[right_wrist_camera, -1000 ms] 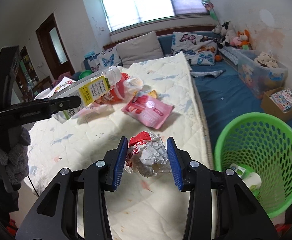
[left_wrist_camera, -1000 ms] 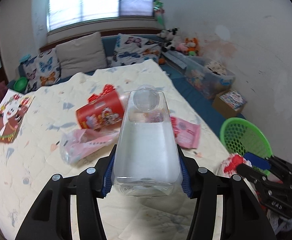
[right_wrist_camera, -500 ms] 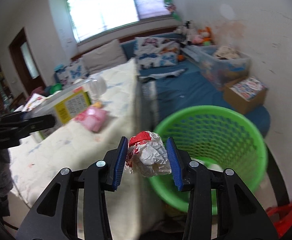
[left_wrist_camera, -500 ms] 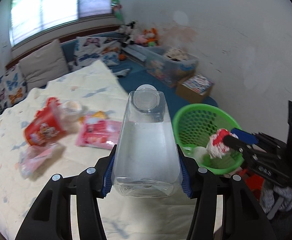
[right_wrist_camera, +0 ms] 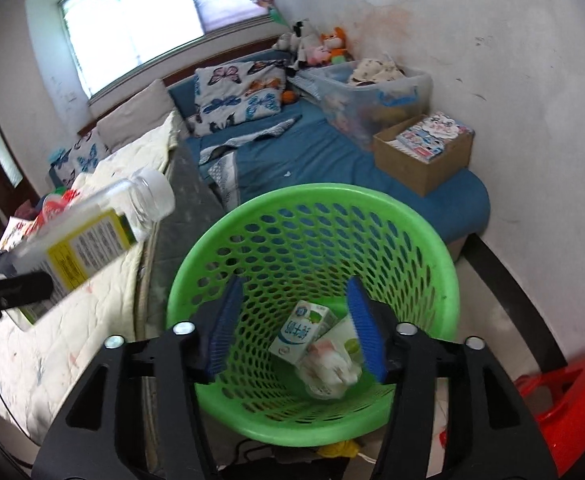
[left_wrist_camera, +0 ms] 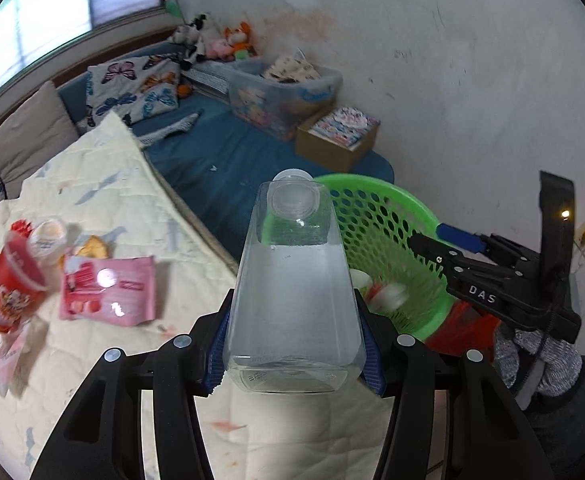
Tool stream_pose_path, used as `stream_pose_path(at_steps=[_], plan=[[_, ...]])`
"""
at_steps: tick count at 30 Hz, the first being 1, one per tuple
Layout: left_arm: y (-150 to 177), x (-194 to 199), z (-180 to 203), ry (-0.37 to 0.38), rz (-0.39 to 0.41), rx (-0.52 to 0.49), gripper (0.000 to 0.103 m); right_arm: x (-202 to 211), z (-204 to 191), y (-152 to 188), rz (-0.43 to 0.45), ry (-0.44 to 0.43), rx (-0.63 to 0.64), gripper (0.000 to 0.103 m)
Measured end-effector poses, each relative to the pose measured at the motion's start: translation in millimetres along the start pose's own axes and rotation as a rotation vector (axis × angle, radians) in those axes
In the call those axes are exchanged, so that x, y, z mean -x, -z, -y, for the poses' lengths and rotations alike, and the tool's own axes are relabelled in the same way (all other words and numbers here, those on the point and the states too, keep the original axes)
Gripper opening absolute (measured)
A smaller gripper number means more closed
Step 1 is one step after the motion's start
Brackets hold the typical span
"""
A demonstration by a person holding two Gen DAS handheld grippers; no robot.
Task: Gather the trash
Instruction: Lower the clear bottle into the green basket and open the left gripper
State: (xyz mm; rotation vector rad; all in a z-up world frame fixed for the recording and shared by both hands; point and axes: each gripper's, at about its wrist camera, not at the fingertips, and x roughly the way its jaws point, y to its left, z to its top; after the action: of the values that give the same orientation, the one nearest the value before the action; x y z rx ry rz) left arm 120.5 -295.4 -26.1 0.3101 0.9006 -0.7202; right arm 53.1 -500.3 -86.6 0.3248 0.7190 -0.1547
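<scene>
My left gripper (left_wrist_camera: pixel 294 344) is shut on a clear plastic bottle (left_wrist_camera: pixel 294 296), held over the bed edge and pointing toward the green basket (left_wrist_camera: pixel 396 216). The bottle (right_wrist_camera: pixel 92 236) with its yellow label also shows at the left of the right wrist view. My right gripper (right_wrist_camera: pixel 292 328) is open and empty just above the green basket (right_wrist_camera: pixel 448 280). A crumpled white and red wrapper (right_wrist_camera: pixel 328 368) lies blurred inside the basket beside a small milk carton (right_wrist_camera: pixel 298 332). The right gripper (left_wrist_camera: pixel 444 248) also shows over the basket in the left wrist view.
On the cream quilt (left_wrist_camera: pixel 92 208) lie a pink packet (left_wrist_camera: pixel 108 292), a red cup (left_wrist_camera: pixel 10 284) and a small white cup (left_wrist_camera: pixel 48 236). A cardboard box (right_wrist_camera: pixel 424 152) and a clear storage bin (right_wrist_camera: pixel 368 88) stand on the blue mattress. A red stool (right_wrist_camera: pixel 568 400) stands right of the basket.
My right gripper opened over the basket and the crumpled wrapper dropped inside. My left gripper swung right with the bottle toward the basket.
</scene>
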Motion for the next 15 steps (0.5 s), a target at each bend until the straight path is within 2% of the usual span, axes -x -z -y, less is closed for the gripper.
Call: stream_pose_path(at_steps=[5, 15], plan=[[-9, -22, 23, 0.021, -0.052, -0.069, 0.052, 12, 11, 7, 0.018, 0.003, -0.015, 0.057], [-30, -71, 52, 0.056, -0.153, -0.091, 0.052, 30, 29, 16, 0.04, 0.0, -0.058, 0.06]])
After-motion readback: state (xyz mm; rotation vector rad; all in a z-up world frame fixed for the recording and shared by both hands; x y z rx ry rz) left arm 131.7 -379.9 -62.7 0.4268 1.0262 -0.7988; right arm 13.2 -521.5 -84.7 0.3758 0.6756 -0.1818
